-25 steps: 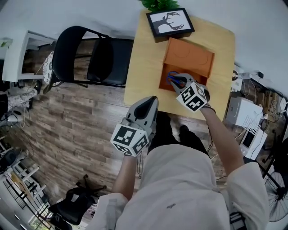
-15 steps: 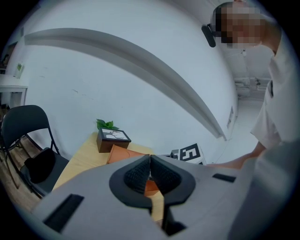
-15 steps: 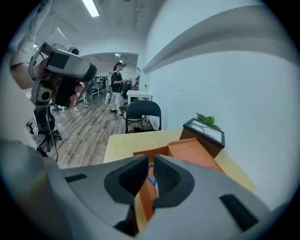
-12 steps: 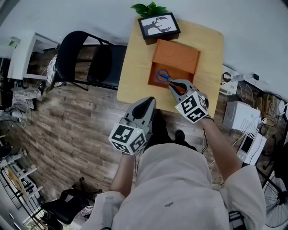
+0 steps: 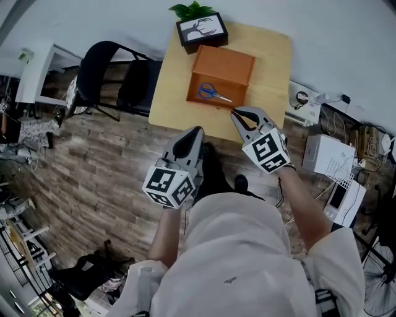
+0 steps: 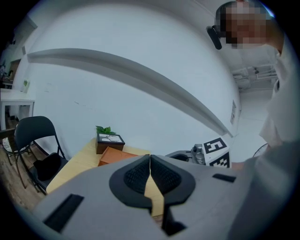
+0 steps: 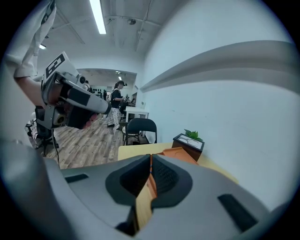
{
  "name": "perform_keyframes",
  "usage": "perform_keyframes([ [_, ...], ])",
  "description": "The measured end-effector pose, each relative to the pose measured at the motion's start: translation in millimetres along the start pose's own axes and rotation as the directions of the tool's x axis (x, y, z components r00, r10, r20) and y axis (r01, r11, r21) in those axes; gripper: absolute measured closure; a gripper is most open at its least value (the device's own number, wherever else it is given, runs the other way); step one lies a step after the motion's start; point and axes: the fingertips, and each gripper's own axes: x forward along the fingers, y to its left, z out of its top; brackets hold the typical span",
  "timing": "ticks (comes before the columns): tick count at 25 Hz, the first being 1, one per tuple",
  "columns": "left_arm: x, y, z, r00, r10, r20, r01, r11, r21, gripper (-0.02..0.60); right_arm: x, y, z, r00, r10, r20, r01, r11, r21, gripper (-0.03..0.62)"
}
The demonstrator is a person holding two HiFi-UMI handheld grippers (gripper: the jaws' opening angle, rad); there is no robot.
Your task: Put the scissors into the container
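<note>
Blue-handled scissors (image 5: 212, 93) lie flat inside the open orange container (image 5: 234, 64) on the light wooden table (image 5: 272, 68). My right gripper (image 5: 236, 113) hovers at the table's near edge, just short of the container, shut with nothing between its pads. My left gripper (image 5: 194, 132) is held lower left, off the table over the floor, also shut and empty. In the left gripper view the left gripper (image 6: 150, 157) points toward the container (image 6: 115, 154). In the right gripper view the right gripper (image 7: 150, 157) hides most of the container (image 7: 176, 152); the scissors do not show there.
A framed deer picture (image 5: 202, 28) and a small green plant (image 5: 190, 9) stand at the table's far edge behind the container. A black folding chair (image 5: 117, 77) stands left of the table. Cables and white boxes (image 5: 334, 158) lie on the floor at the right.
The right gripper has left the scissors lying in the container and drawn back toward me to the table's near edge. The left gripper stayed low and shut.
</note>
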Motion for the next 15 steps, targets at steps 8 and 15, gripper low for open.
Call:
perform_keyframes([
  [8, -23.3, -66.7, -16.9, 0.999, 0.015, 0.036, -0.015, 1.0, 0.019, 0.574, -79.8, 14.4, -2.0, 0.996, -0.015, 0.085, 0.013, 1.0, 0.016, 0.592],
  [15, -32.6, -112.4, -30.7, 0.997, 0.031, 0.068, -0.033, 0.999, 0.02, 0.574, -137.9, 10.8, -0.7, 0.981, -0.067, 0.183, 0.049, 0.994, 0.097, 0.595],
])
